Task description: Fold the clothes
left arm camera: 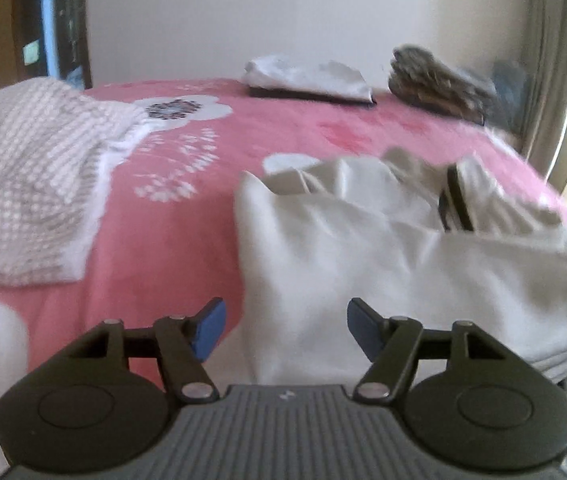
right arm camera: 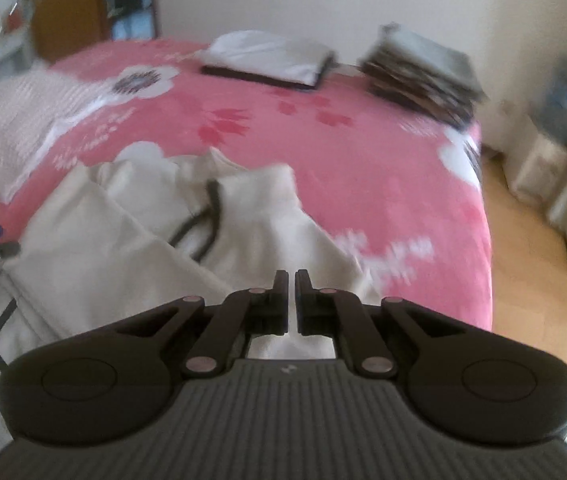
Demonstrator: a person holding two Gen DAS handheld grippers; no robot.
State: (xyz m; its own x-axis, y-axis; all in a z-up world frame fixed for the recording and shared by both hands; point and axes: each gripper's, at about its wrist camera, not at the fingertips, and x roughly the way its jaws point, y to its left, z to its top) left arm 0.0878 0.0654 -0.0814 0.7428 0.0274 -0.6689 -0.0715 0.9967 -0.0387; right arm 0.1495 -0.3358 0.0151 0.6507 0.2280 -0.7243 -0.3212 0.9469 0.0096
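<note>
Garment: a cream top (right arm camera: pixel 131 232) with dark trim lies rumpled on the near part of the pink bed (right arm camera: pixel 383 168), partly folded over itself.
Left gripper (left arm camera: pixel 285 330): released, blue pads wide apart, hovering over the garment's near left edge, holding nothing.
Right gripper (right arm camera: pixel 291 284): fingers nearly closed with a thin gap; whether cloth is pinched there I cannot tell.
Elsewhere: a checked cloth (left arm camera: pixel 23 184) lies at the left; folded stacks (right arm camera: pixel 267 60) sit at the far side.
Doing it well: probably take one clean edge per gripper, pinch a single layer, pull taut, and fold flat to avoid trapped wrinkles.
</note>
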